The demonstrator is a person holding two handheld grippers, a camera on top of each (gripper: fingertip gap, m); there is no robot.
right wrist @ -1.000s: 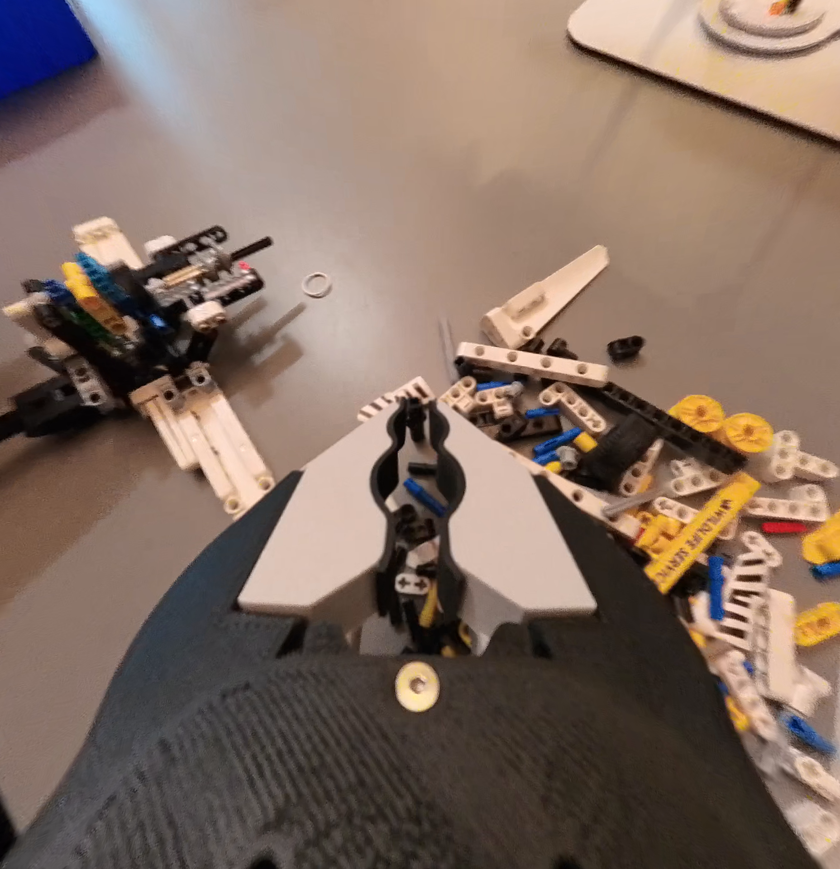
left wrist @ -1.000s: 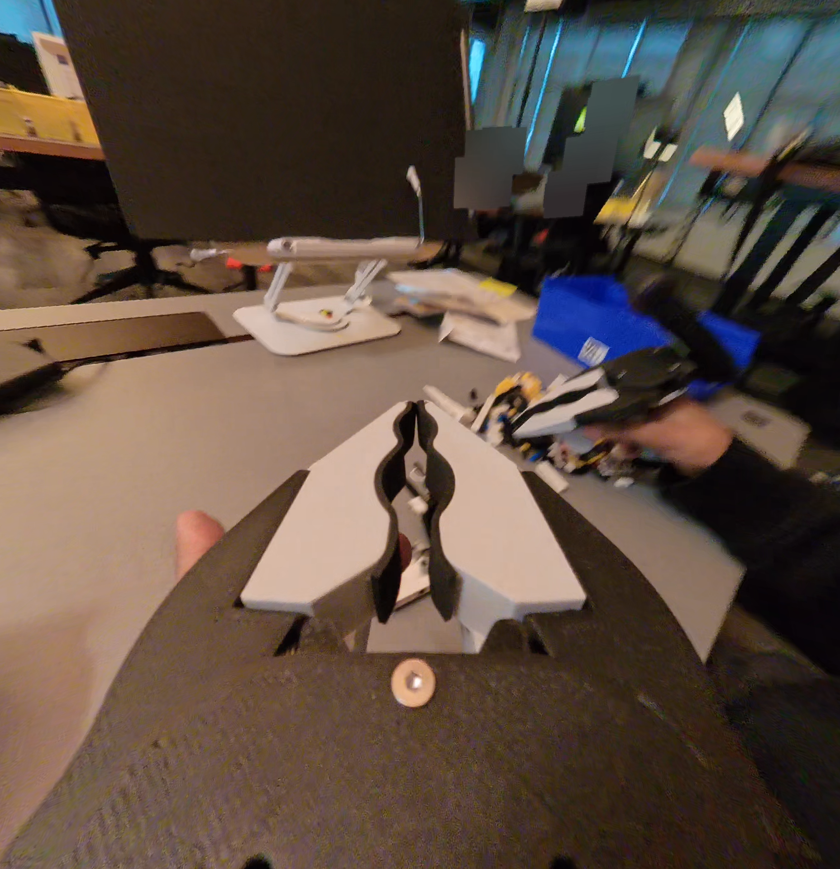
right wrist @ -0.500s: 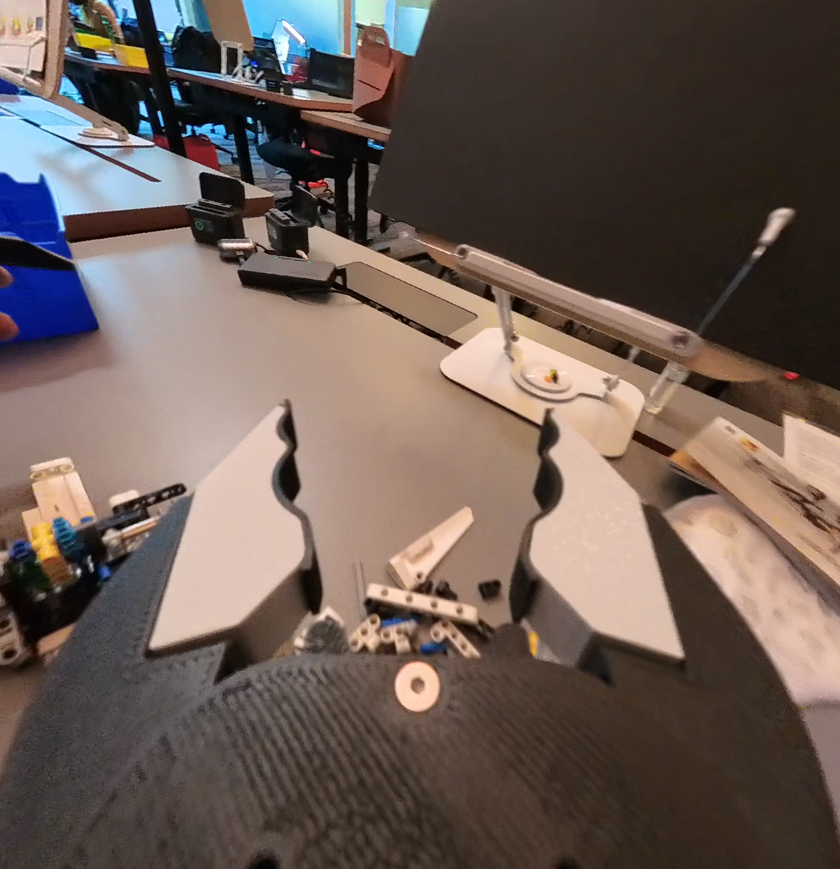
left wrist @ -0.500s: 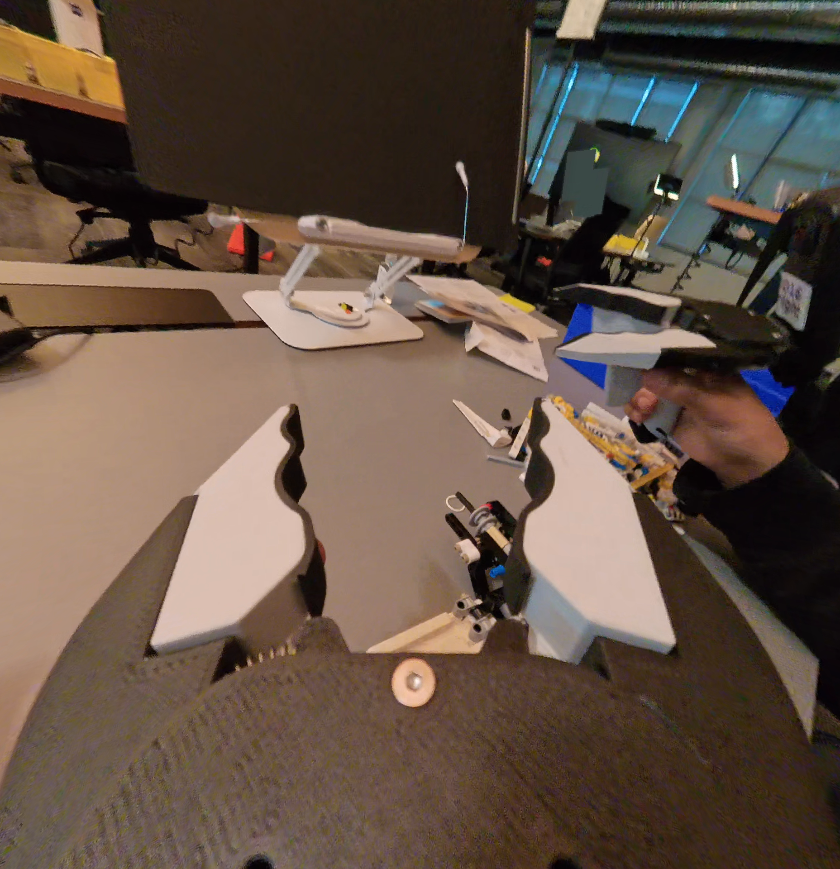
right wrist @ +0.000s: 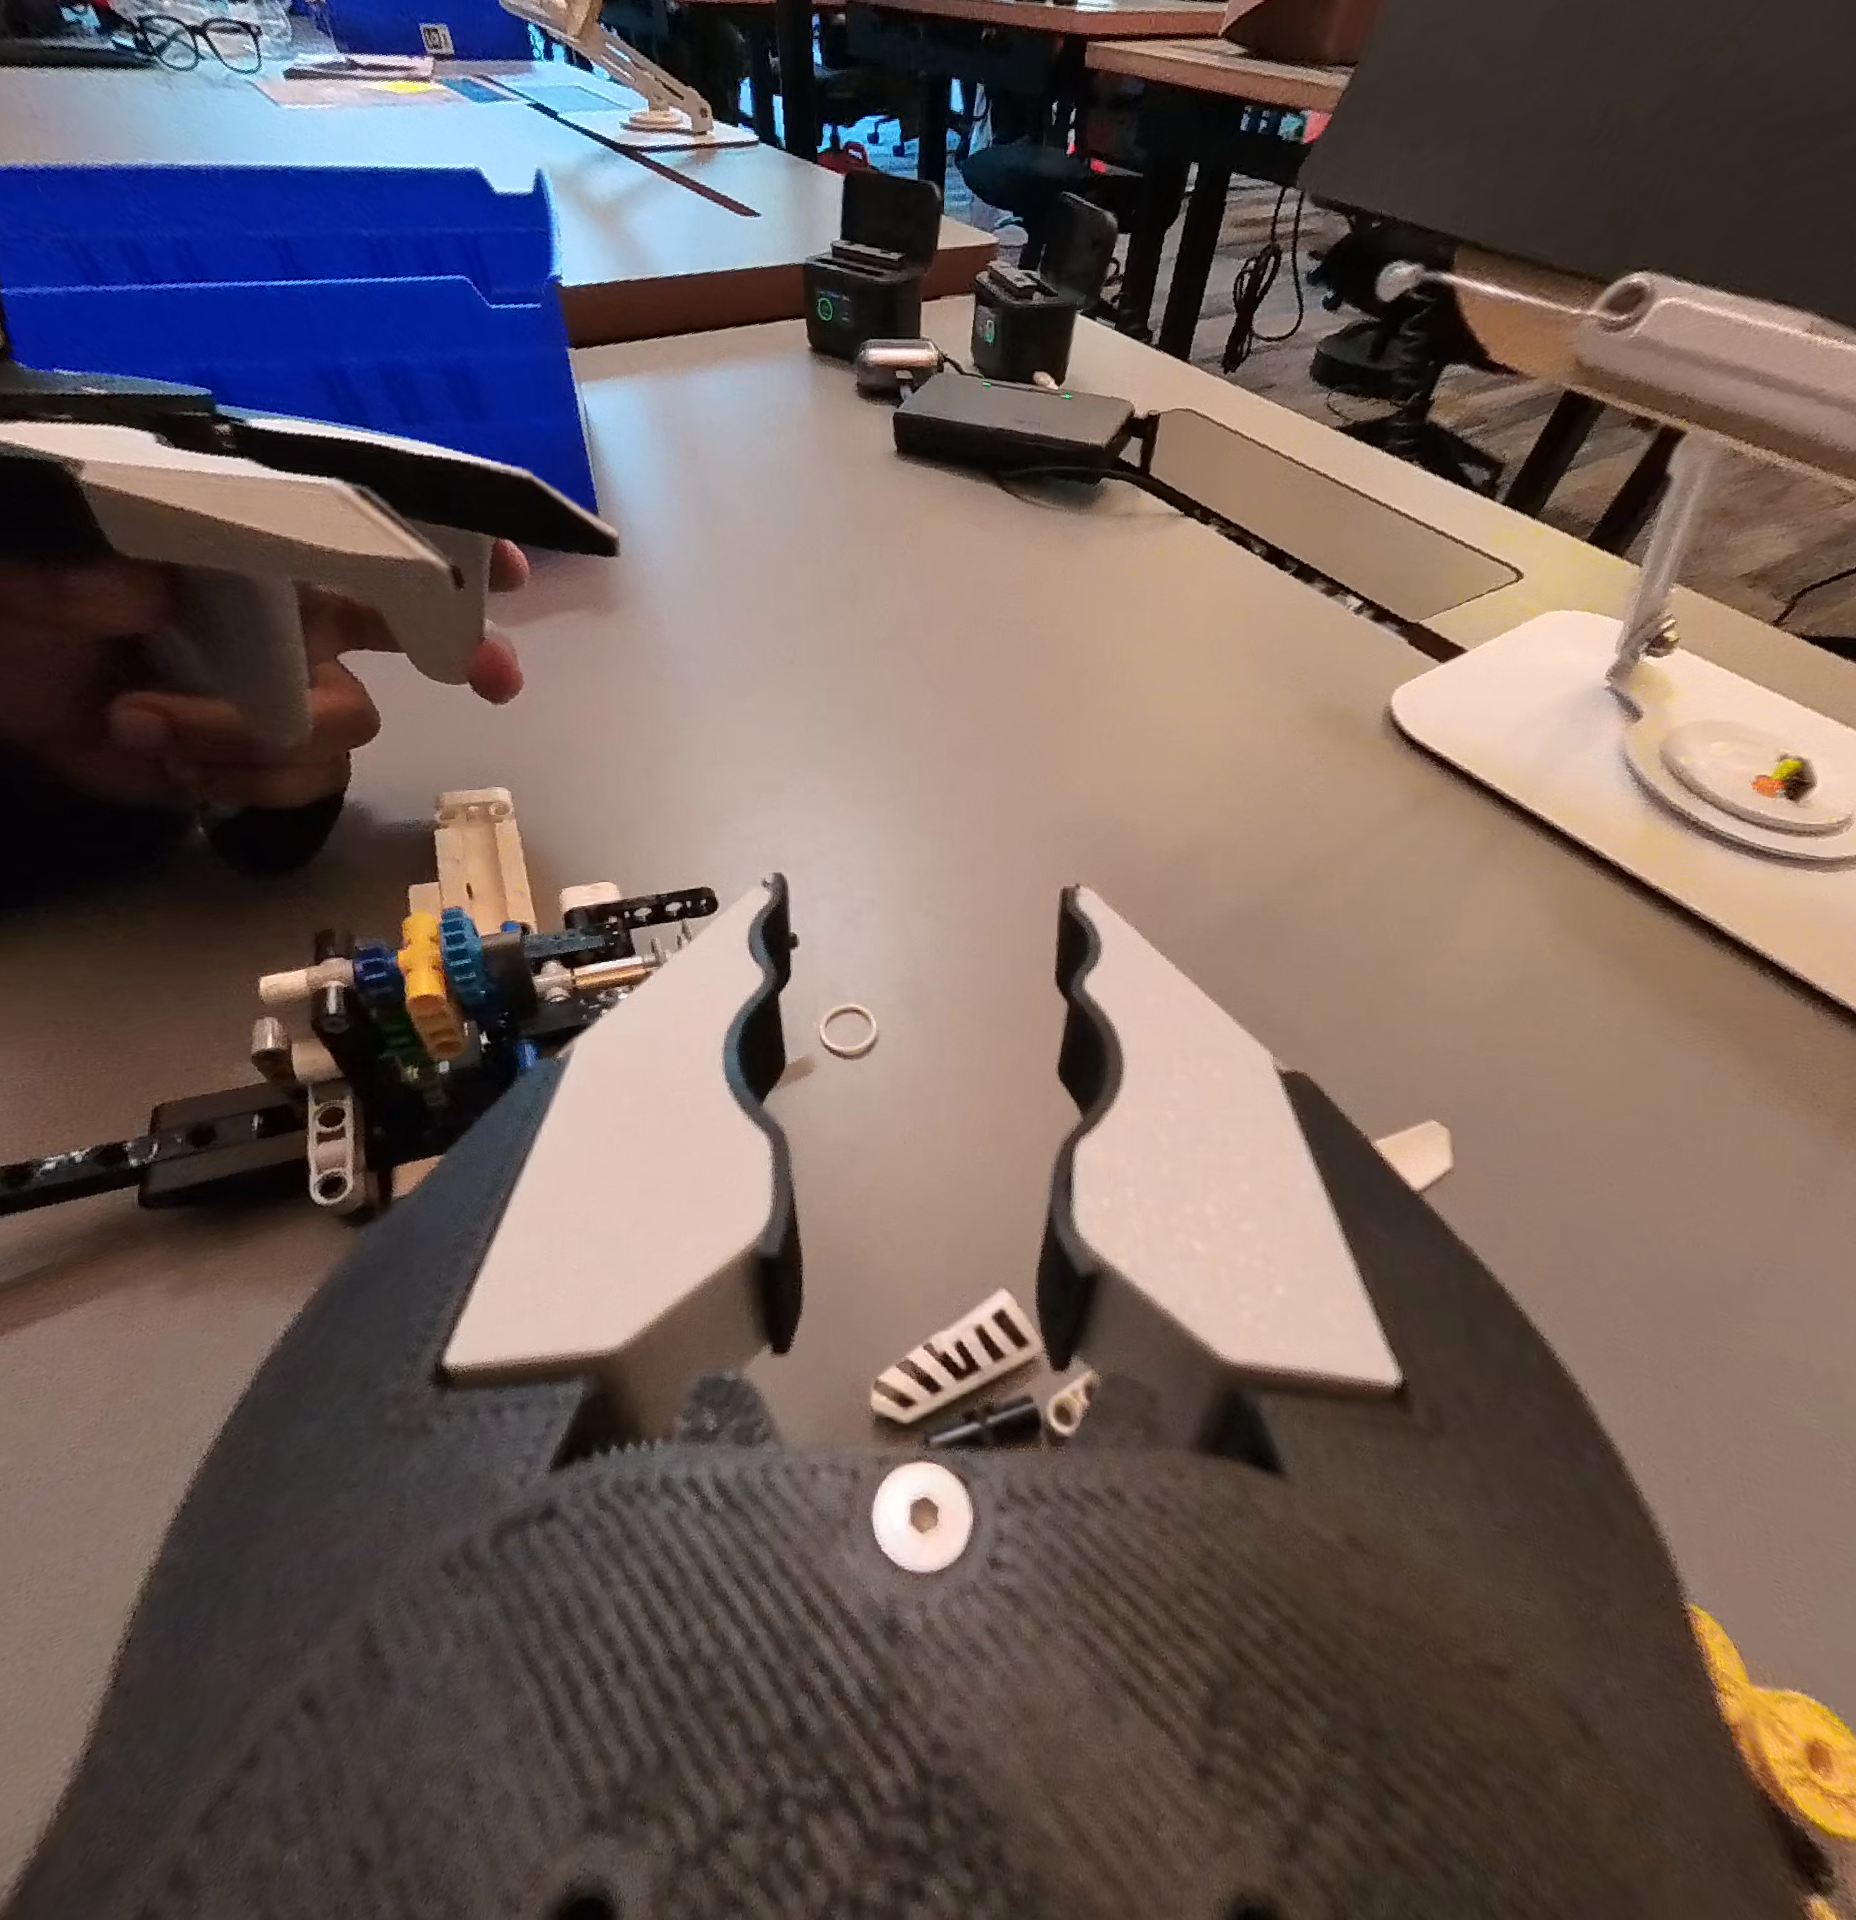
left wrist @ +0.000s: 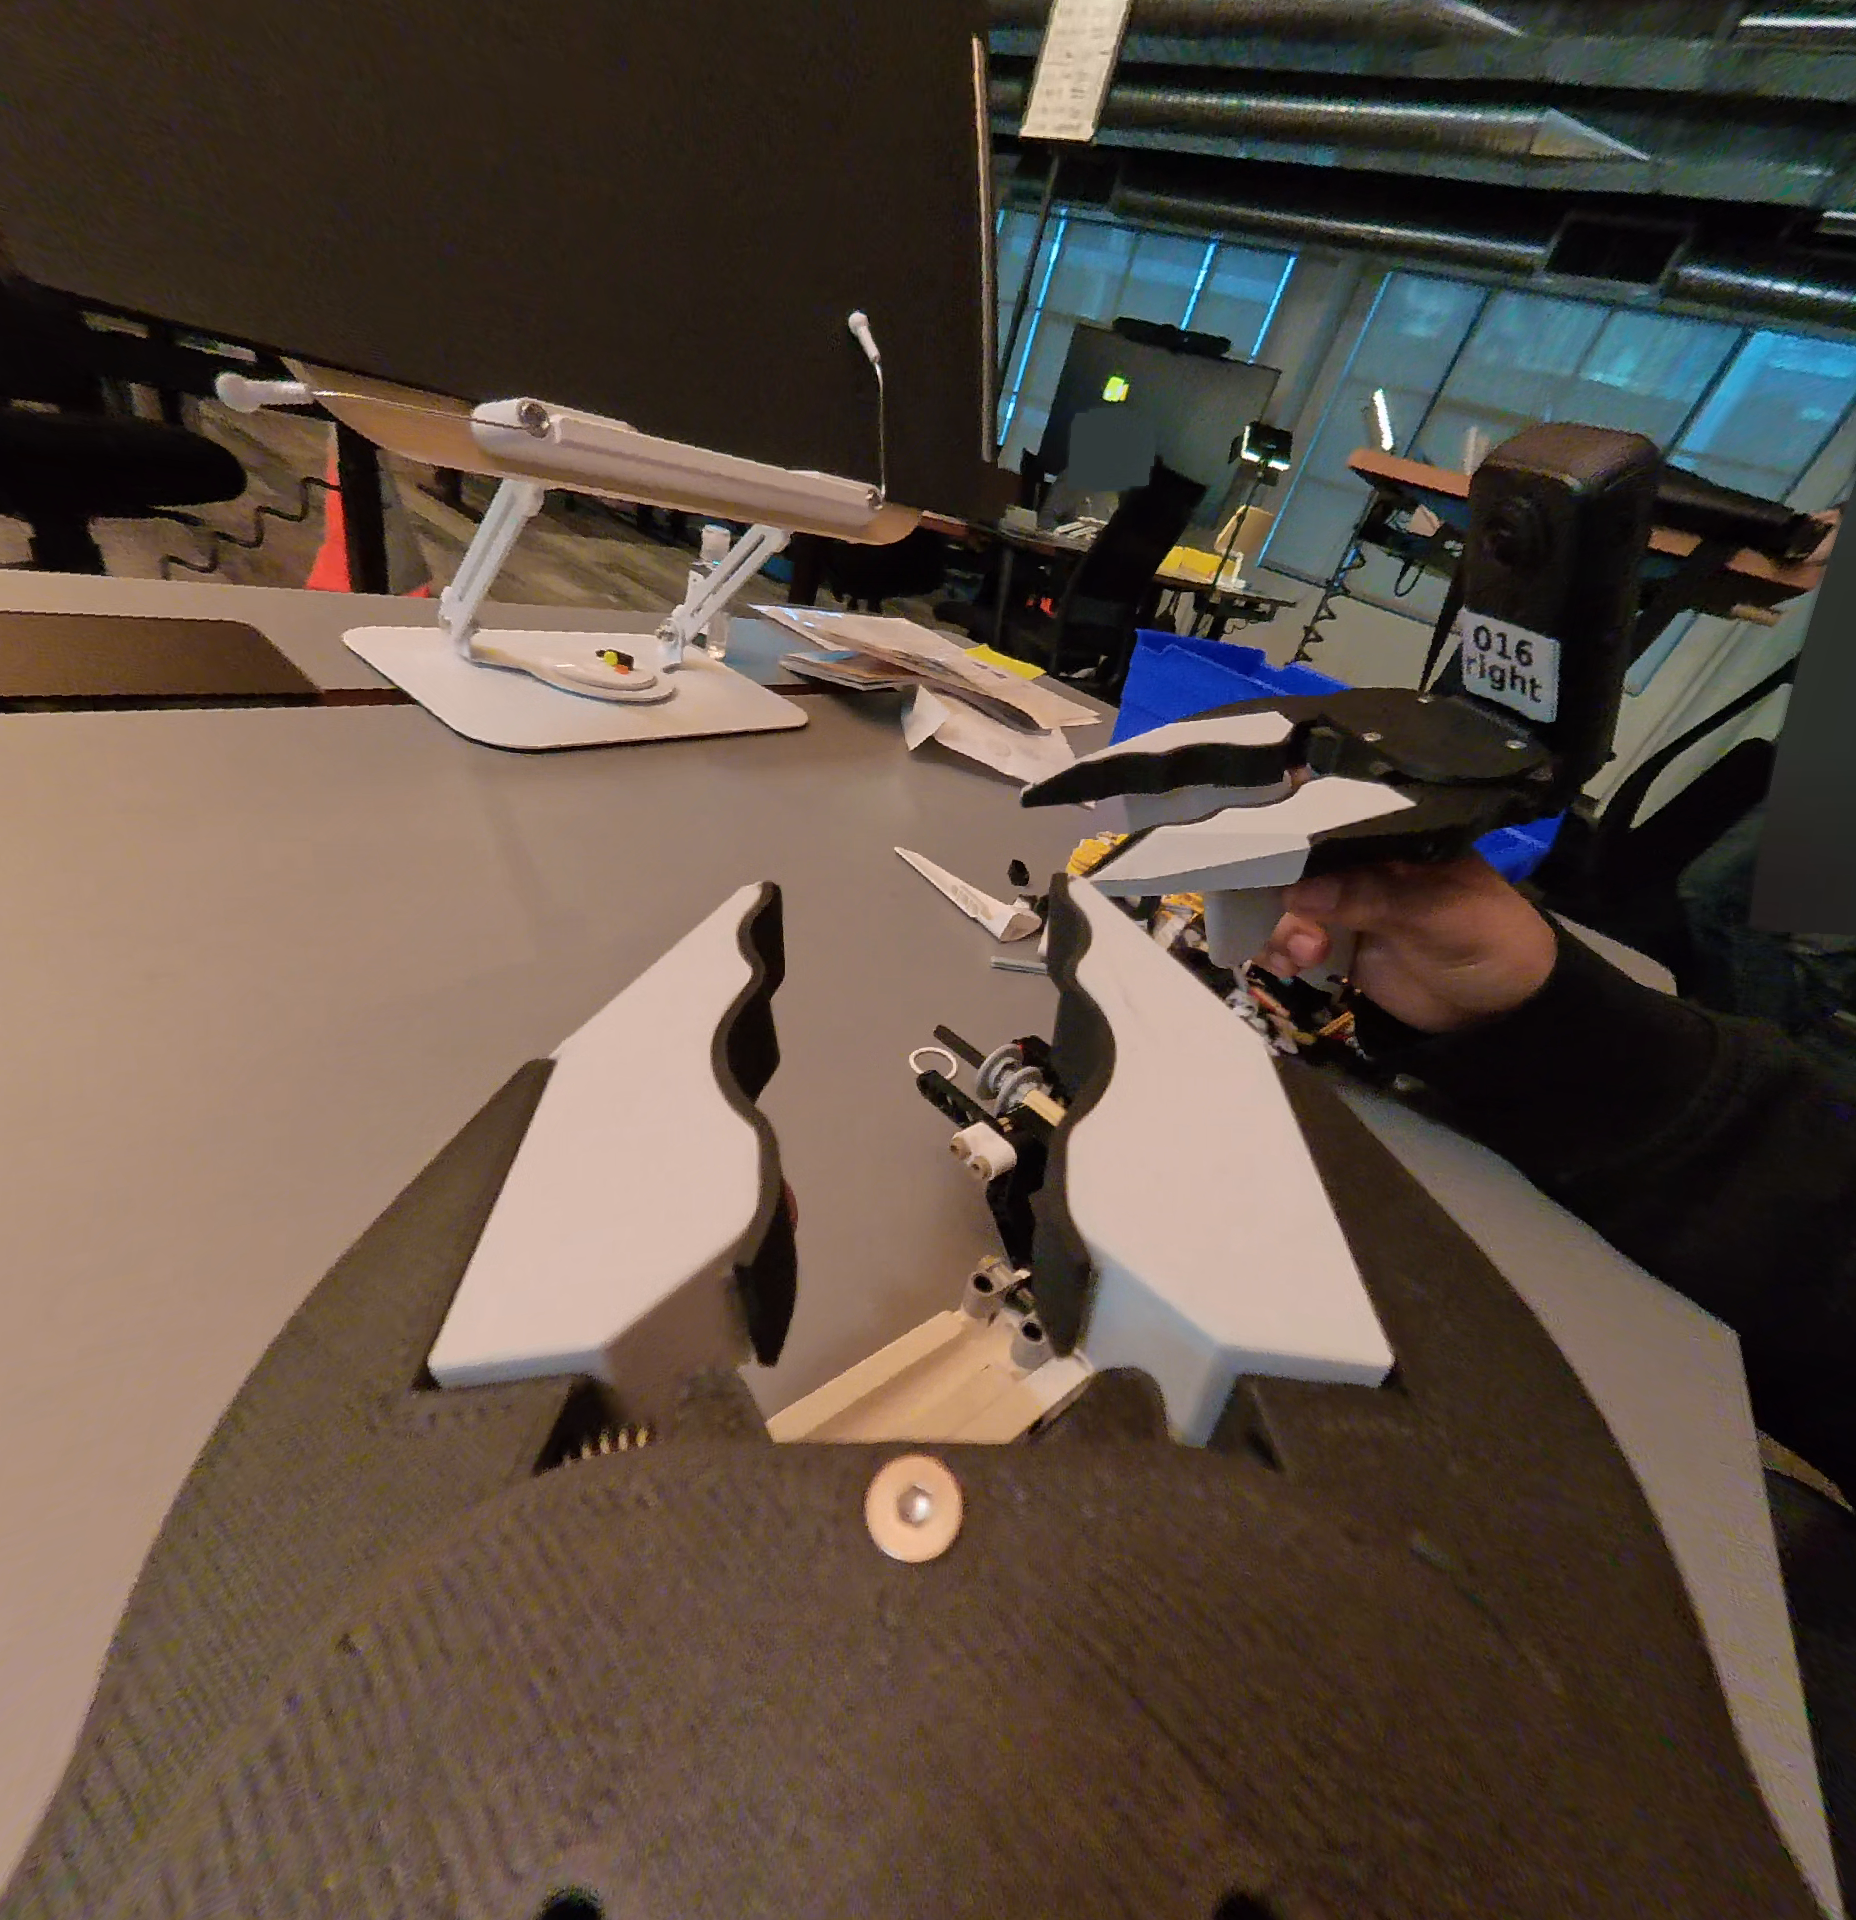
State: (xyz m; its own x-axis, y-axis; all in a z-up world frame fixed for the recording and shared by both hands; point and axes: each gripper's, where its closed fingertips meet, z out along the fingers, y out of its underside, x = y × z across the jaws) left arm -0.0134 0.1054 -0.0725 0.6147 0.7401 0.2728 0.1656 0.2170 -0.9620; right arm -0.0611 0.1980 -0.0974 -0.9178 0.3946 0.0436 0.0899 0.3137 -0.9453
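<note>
Two grippers were up over the grey bench, both w/ fingers apart and nothing between the pads. The left gripper hung just above a part-built brick model, black frame w/ blue and yellow gears; the model's white end showed low between its fingers, not pinched. A small white ring lay on the bench just beside the model. In the right wrist view that ring sat between the right gripper's open fingers, on the bench surface, clear of both pads. Closer to that gripper's base lay a white slotted piece and a short black pin.

In the left wrist view a hand in a dark sleeve held the right gripper above a heap of loose bricks, yellow, white and black, toward the bench's right edge. A long white wedge piece lay apart from the heap.

Toward the far edge: a white stand on a flat base, a stack of papers, a blue bin. At the far left corner, a black power brick and two small black chargers.
</note>
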